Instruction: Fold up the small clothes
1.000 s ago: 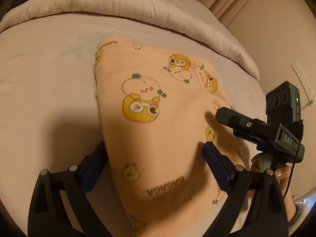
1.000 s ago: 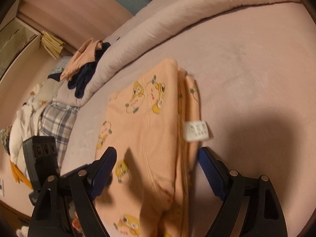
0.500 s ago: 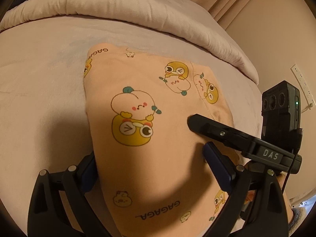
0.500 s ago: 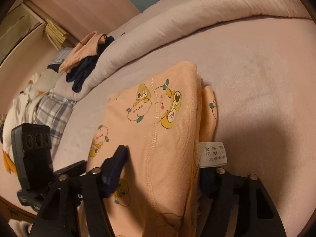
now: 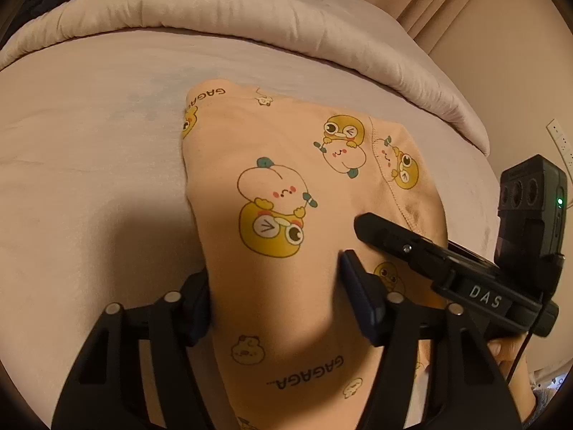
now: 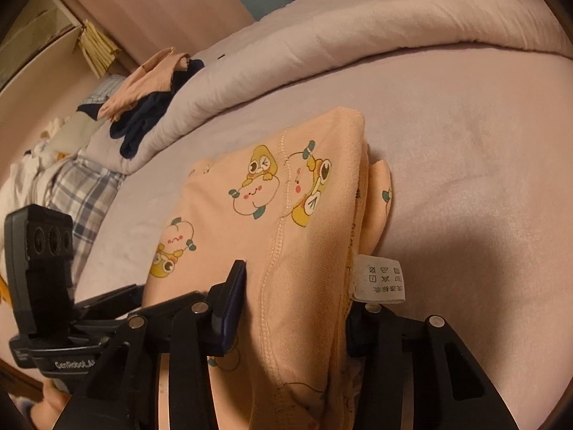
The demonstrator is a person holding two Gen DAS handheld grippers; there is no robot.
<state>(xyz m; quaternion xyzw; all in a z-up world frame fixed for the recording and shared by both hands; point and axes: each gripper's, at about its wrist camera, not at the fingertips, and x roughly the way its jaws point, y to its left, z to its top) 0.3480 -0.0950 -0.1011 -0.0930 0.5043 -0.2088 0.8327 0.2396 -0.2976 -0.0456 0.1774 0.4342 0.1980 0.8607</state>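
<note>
A pale pink bed sheet (image 6: 465, 150) fills the near ground. A rolled quilt (image 6: 358, 32) runs along its far side. At far left lie a plaid cloth (image 6: 77, 193) and a heap of navy and peach garments (image 6: 150, 96). Curtains (image 5: 429, 3) hang far right.

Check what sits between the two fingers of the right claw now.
In the right wrist view, the near end of the folded peach garment fills the right claw, which has just been closing on it; its white care label hangs beside the right finger.

Folded garment (image 5: 286, 186) on bed (image 5: 89, 150), duvet (image 5: 250, 18) behind, clothes pile (image 6: 150, 107) far left
</note>
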